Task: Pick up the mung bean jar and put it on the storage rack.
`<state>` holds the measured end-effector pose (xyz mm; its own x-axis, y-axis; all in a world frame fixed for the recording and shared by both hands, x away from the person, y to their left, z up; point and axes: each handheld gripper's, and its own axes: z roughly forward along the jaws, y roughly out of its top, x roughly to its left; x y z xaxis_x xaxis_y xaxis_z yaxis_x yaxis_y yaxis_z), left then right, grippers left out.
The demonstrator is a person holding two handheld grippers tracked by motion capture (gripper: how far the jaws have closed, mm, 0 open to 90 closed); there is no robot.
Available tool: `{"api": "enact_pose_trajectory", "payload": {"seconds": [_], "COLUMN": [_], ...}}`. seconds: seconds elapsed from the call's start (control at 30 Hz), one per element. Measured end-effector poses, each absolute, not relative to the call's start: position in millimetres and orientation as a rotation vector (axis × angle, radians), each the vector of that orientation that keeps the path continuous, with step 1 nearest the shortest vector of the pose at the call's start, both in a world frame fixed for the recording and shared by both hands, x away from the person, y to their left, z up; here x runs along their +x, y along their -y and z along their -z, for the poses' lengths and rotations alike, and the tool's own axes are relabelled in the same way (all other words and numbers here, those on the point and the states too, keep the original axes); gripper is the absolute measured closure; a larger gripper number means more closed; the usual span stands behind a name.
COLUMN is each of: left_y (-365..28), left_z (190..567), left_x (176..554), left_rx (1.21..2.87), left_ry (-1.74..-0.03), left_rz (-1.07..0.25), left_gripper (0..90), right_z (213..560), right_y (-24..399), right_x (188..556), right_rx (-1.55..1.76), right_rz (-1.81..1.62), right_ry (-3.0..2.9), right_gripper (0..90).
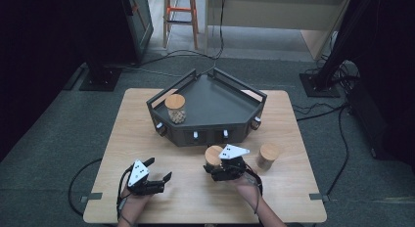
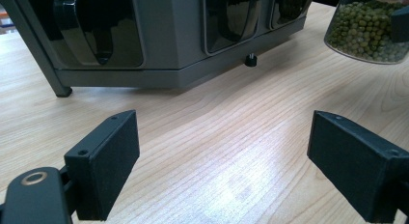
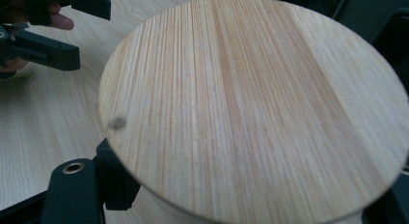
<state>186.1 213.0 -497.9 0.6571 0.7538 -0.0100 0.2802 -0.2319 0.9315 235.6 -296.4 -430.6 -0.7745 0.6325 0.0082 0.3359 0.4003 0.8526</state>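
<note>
My right gripper (image 1: 214, 163) is shut on a glass jar (image 1: 213, 155) with a round wooden lid (image 3: 255, 103), just in front of the dark grey tray (image 1: 230, 107). The left gripper view shows this jar (image 2: 369, 31) full of green beans and slightly off the table. My left gripper (image 1: 160, 169) stands open at the near left, low over the bare wood, with nothing between its jaws (image 2: 222, 171). A second jar (image 1: 175, 108), holding pale brown pieces, stands upright in the tray's left corner. A third lidded jar (image 1: 267, 155) stands on the table to the right.
The tray has raised rails and a row of knobs along its front wall (image 1: 210, 135), and it stands on small feet (image 2: 250, 60). Cables trail off the wooden table (image 1: 288, 197) to the floor. Dark stands and a stool lie beyond the far edge.
</note>
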Motion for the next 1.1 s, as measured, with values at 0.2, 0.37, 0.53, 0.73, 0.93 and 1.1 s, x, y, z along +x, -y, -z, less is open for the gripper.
{"api": "enact_pose_trajectory", "payload": {"seconds": [0.2, 0.37, 0.53, 0.73, 0.93, 1.1], "left_y": [-213.0, -211.9, -211.8, -211.1, -212.2, -211.2], "left_z": [497.7, 497.7, 497.3, 496.9, 496.6, 496.3], "left_x": [185.9, 186.6, 187.3, 187.3, 187.9, 188.0], "left_rx": [1.804, 1.811, 1.817, 1.823, 1.822, 1.828], "left_ry": [-0.829, -0.826, -0.823, -0.819, -0.821, -0.817], "left_rz": [-0.554, -0.556, -0.552, -0.555, -0.554, -0.552], "left_gripper": [11.1, 11.1, 11.1, 11.1, 11.1, 11.1], "right_z": [426.2, 422.3, 419.9, 416.1, 411.6, 408.7], "right_y": [295.3, 293.8, 292.8, 291.1, 291.0, 291.2], "right_x": [237.6, 240.0, 242.2, 245.2, 247.3, 249.2], "right_rx": [0.835, 0.83, 0.83, 0.82, 0.82, 0.821], "right_rz": [-1.313, -1.303, -1.306, -1.307, -1.305, -1.298], "right_ry": [-2.349, -2.353, -2.348, -2.347, -2.342, -2.34], "right_gripper": [25.1, 25.2, 25.2, 25.2, 25.2, 25.2]}}
